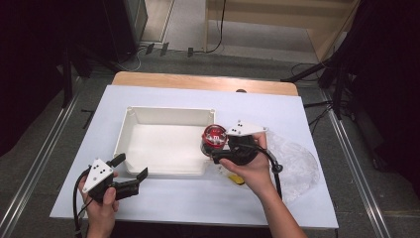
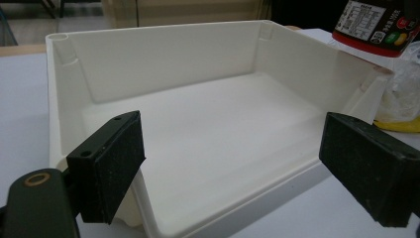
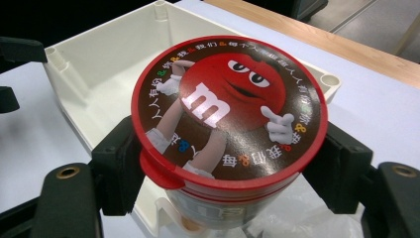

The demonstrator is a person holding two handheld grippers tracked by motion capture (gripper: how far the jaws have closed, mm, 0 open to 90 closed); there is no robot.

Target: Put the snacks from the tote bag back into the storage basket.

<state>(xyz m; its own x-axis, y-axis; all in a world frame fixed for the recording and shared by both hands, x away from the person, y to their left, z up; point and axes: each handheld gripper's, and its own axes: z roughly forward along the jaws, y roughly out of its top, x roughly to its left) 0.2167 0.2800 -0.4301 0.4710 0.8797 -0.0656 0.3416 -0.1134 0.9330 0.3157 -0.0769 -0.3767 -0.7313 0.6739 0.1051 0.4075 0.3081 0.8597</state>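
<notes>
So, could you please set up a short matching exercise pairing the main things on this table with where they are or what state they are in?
Things:
1. candy tub
2. white bin
3. left gripper
4. clear plastic bag

Places or states:
A. open, at the bin's near edge
B. lying on the table at the right
C. clamped in the right gripper, at the bin's right wall
D. empty, in the middle of the table

Pairs: 1-C, 2-D, 3-A, 4-B

- The surface [image 1: 163, 198] is white, with a wooden strip along its far edge.
- A white bin [image 1: 130, 130] sits at its middle.
- Crumpled clear plastic [image 1: 297, 163] lies near its right edge.
</notes>
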